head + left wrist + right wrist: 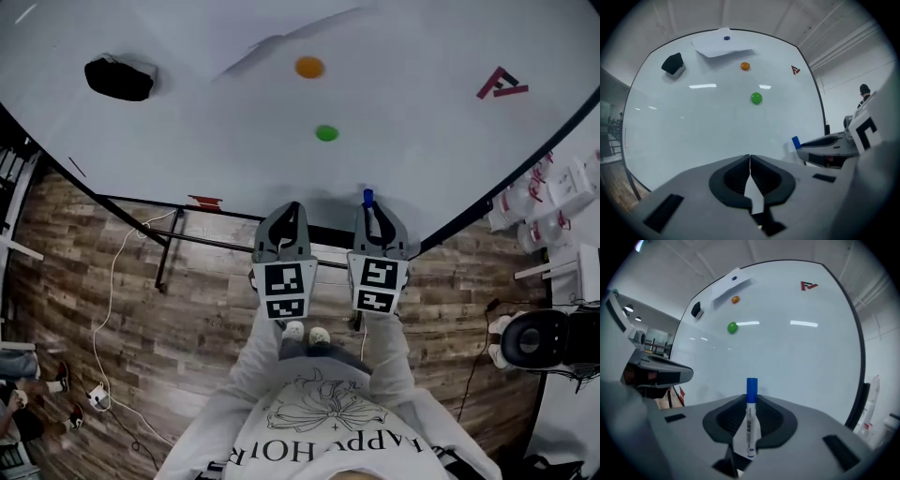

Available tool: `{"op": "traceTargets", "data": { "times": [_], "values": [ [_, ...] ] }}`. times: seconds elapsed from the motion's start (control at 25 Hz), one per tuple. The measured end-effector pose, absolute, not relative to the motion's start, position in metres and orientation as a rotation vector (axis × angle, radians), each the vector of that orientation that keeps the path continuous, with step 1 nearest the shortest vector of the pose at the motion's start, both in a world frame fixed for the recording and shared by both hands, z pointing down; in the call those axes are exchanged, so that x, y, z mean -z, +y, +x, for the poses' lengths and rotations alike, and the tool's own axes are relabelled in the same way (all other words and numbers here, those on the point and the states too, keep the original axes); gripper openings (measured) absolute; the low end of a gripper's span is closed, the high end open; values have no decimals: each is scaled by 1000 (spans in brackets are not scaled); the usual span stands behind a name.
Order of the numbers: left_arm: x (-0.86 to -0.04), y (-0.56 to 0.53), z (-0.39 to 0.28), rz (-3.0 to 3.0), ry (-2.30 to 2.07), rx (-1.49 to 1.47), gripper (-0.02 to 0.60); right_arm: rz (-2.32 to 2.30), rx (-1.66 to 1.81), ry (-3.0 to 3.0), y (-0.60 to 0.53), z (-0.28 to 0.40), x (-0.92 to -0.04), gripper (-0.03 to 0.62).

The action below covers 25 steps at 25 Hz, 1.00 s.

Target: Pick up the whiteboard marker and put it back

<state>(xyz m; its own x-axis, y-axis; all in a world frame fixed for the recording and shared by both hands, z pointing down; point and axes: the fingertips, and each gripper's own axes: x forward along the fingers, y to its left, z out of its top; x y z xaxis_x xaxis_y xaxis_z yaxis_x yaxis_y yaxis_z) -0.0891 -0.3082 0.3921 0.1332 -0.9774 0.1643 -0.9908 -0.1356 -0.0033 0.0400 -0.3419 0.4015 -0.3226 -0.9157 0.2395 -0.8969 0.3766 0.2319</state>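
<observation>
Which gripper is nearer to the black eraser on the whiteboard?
Left. In the head view the left gripper sits below and right of the eraser; the right gripper, shut on the marker, is further right, beyond the left one.

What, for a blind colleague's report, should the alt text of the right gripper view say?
The right gripper is shut on a white whiteboard marker with a blue cap, aimed at a whiteboard. On the board are a green magnet, an orange magnet and a black eraser.
</observation>
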Motion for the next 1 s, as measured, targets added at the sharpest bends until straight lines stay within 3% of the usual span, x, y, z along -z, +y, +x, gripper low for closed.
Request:
{"op": "traceTargets", "data": {
  "times": [0.64, 1.0],
  "values": [
    [-388, -330, 9, 2472, -1785, -196, 6, 2023, -46, -2183, -346, 180, -396, 63],
    [-403, -333, 37, 2492, -1728, -241, 6, 2026, -119, -2132, -353, 205, -433, 63]
  ]
}}
